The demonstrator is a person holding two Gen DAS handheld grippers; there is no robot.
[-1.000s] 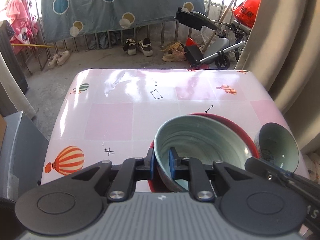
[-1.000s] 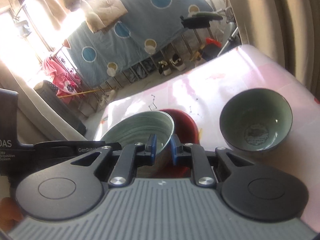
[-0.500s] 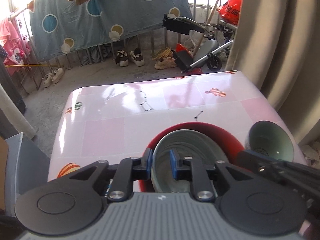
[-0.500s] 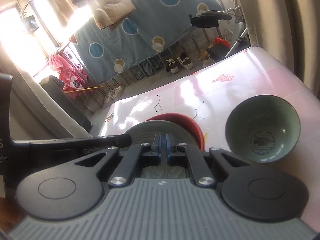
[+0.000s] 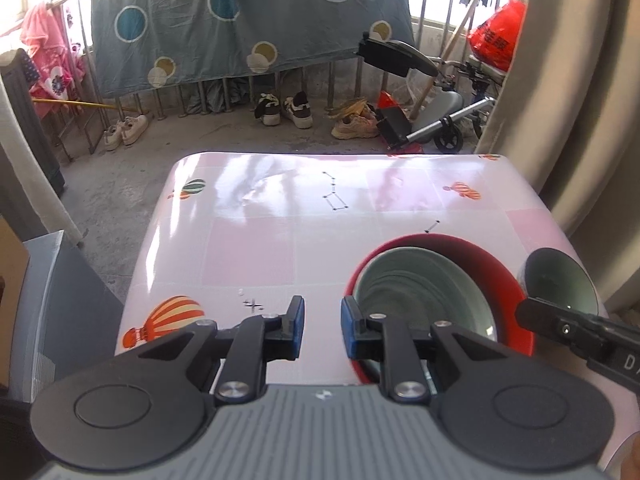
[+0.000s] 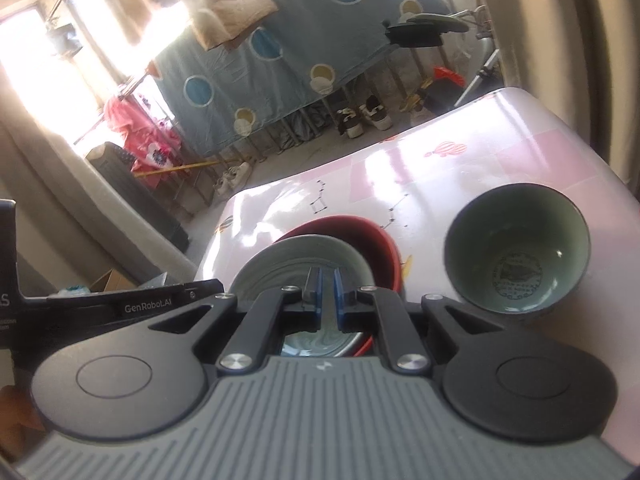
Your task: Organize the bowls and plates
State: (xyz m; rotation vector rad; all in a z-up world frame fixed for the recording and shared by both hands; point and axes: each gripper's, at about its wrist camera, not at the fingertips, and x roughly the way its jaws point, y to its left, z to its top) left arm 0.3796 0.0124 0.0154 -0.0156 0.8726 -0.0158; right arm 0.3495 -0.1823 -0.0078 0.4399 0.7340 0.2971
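Fingers of the left gripper (image 5: 322,322) gape beside the green bowl (image 5: 424,296) (nested in the red bowl (image 5: 500,276)); right gripper (image 6: 327,298) nearly closed, empty.

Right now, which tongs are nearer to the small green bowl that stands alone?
Right. The right tongs sit over the nested bowl, beside the small green bowl; the left tongs are beyond the red bowl.

Concrete floor (image 5: 120,184) w/ shoes (image 5: 284,110) by metal railing (image 5: 332,84); blue dotted sheet (image 5: 240,20) hung over it, sunlit window (image 6: 36,60) behind.

Both views look forward from close above the surface's (image 5: 256,240) near edge, sharing the nested bowls (image 5: 420,292) (image 6: 304,256).
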